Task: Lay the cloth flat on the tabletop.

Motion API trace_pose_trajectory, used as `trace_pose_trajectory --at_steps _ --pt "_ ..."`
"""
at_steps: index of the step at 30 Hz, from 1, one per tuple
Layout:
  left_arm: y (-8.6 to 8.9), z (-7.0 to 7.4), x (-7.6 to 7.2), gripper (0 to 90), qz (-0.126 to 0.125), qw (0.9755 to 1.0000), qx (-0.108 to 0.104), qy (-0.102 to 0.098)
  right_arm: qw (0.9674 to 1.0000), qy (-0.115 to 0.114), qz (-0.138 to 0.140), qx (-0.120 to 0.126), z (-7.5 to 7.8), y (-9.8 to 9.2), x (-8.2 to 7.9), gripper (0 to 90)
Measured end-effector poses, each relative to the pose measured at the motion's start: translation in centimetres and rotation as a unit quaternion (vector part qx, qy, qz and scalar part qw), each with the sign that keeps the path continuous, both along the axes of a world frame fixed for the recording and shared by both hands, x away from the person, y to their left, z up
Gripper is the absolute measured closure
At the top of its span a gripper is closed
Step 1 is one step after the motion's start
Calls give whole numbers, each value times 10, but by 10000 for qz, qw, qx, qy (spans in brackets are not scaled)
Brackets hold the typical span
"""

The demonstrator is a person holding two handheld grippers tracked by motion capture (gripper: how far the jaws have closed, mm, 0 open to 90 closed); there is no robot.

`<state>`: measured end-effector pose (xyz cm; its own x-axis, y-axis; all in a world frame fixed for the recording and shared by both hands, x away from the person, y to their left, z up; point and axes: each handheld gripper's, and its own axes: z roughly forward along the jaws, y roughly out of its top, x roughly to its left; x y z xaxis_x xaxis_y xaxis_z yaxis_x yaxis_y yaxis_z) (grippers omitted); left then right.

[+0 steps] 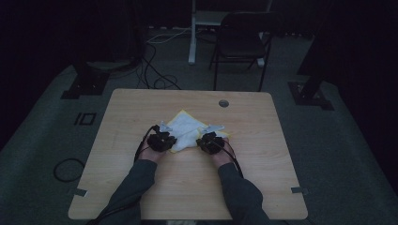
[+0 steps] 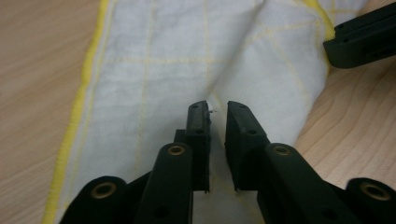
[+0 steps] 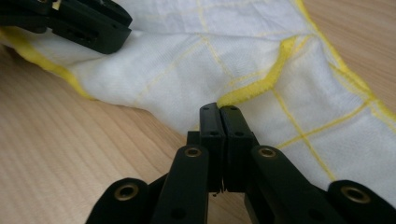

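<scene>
Dim surroundings frame a light wooden table [image 1: 187, 187], with a dark chair [image 1: 241, 42] and cables on the floor beyond it. A white cloth [image 1: 187, 129] with yellow hem and yellow grid lines lies near the table's middle, just ahead of both hands.

Left gripper [image 1: 162, 140]: in the left gripper view its jaws stand slightly apart over a raised fold of the cloth [image 2: 187, 70]; a narrow gap shows between them with fabric in it, and the pads do not visibly press on it.

Right gripper [image 1: 211, 143]: in the right gripper view the jaws are pressed together at the yellow hem [image 3: 252, 86], apparently nipping the cloth's edge where it doubles over.

Judgement: the two tools are set at the near edge of the cloth, one to each side, so that it can be lifted or folded evenly; the right has taken its hold, the left has not yet.

Orientation: the cloth lies rumpled and turned cornerwise, one corner pointing away toward the table's far edge; its long axis runs roughly left to right between the grippers.
</scene>
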<state>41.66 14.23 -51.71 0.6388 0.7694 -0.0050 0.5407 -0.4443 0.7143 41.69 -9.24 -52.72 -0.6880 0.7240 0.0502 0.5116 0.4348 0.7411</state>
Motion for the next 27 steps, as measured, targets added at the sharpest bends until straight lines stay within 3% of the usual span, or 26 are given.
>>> trace_pose_trajectory --at_steps 10,17,27 --pt "15 18 -5 771 144 9993 -123 -333 9995 -290 54 137 19 -11 -19 895" --pt "21 10 -4 770 263 9994 31 -239 9989 -405 6 249 31 -24 -32 895" --pt "22 -8 0 770 335 9989 325 41 9979 -538 -84 345 44 -48 -55 896"
